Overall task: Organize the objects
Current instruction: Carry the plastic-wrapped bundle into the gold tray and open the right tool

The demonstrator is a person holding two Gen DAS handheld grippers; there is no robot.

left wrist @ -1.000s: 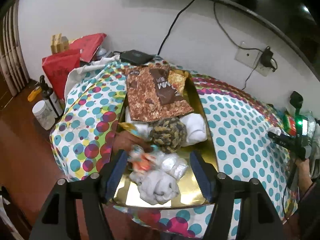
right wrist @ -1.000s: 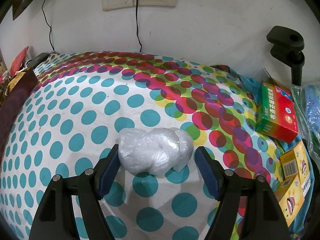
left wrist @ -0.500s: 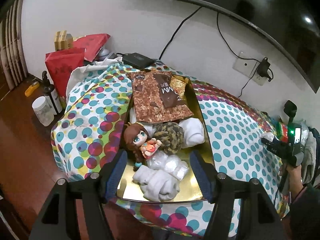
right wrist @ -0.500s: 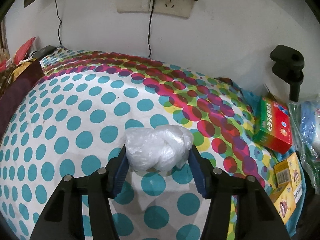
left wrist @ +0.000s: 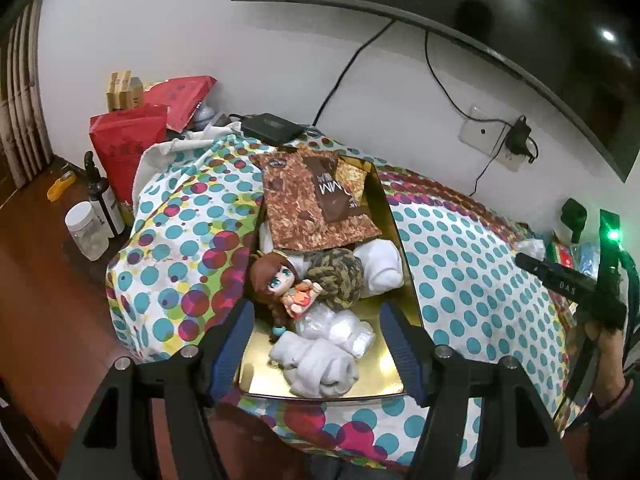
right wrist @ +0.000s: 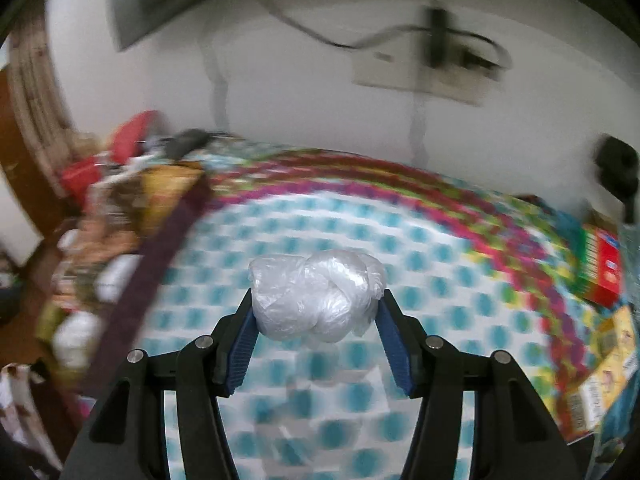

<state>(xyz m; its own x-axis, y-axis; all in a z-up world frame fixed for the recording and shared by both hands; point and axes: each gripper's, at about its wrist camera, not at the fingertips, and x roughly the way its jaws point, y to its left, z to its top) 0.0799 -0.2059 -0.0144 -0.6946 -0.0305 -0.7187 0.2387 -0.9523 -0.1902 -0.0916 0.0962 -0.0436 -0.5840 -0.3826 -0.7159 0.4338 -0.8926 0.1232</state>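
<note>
My right gripper (right wrist: 316, 304) is shut on a white crumpled plastic bundle (right wrist: 316, 296), which hangs above the spotted tablecloth (right wrist: 420, 248). The right wrist view is blurred by motion. To its left is the dark side wall of the gold tray (right wrist: 160, 248). In the left wrist view my left gripper (left wrist: 315, 312) stands open over the near end of the gold tray (left wrist: 380, 380). The tray holds a doll (left wrist: 280, 280), rolled white socks (left wrist: 320, 364), a plastic-wrapped bundle (left wrist: 336, 326), a knitted ball (left wrist: 336, 276) and a brown snack bag (left wrist: 316, 204). Nothing sits between the left fingers.
A red-green box (right wrist: 600, 268) and a yellow box (right wrist: 600, 368) lie at the table's right edge. Red bags (left wrist: 132, 140), a dark bottle (left wrist: 104, 200) and a jar (left wrist: 86, 232) stand left of the table. A wall socket (left wrist: 496, 140) and a screen (left wrist: 520, 20) are behind.
My right gripper closed on the plastic bundle, lifted it off the cloth and swung toward the tray. The left gripper stayed open above the tray, where the doll came into clear sight.
</note>
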